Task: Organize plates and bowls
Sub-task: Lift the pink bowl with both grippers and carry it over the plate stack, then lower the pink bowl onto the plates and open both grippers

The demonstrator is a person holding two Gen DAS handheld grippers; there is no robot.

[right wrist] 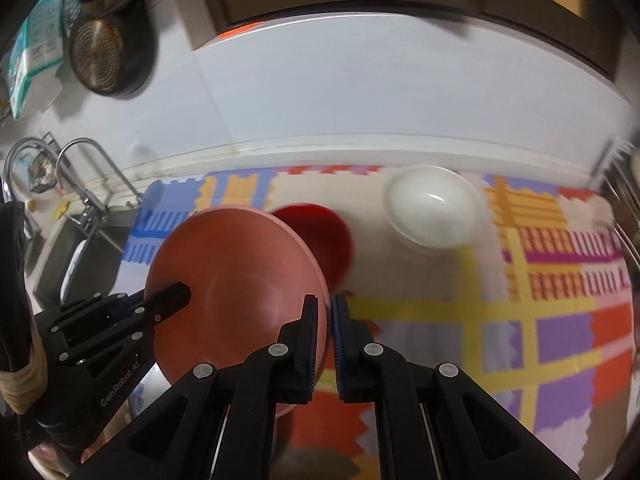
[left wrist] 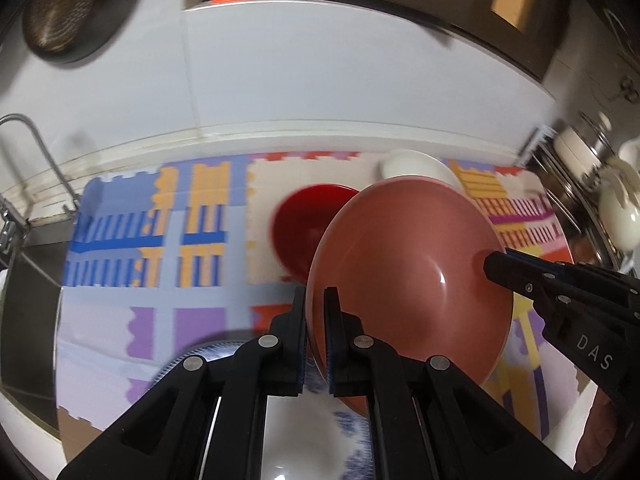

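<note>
A pink bowl [left wrist: 408,276] is held in the air over the patterned mat, gripped on opposite rims. My left gripper [left wrist: 315,300] is shut on its left rim. My right gripper [right wrist: 324,308] is shut on its right rim, where the bowl [right wrist: 236,280] shows again. Each gripper shows in the other view, the right one [left wrist: 496,264] and the left one [right wrist: 182,294]. A dark red bowl [left wrist: 304,232] [right wrist: 328,236] sits on the mat behind it. A white bowl [right wrist: 434,210] [left wrist: 412,166] sits further right. A blue-patterned white plate [left wrist: 280,412] lies under my left gripper.
A colourful foam mat [right wrist: 540,308] covers the counter. A sink [right wrist: 80,248] with taps is at the left. A dark strainer pan [right wrist: 108,56] hangs on the white wall. A rack with pots [left wrist: 592,184] stands at the right.
</note>
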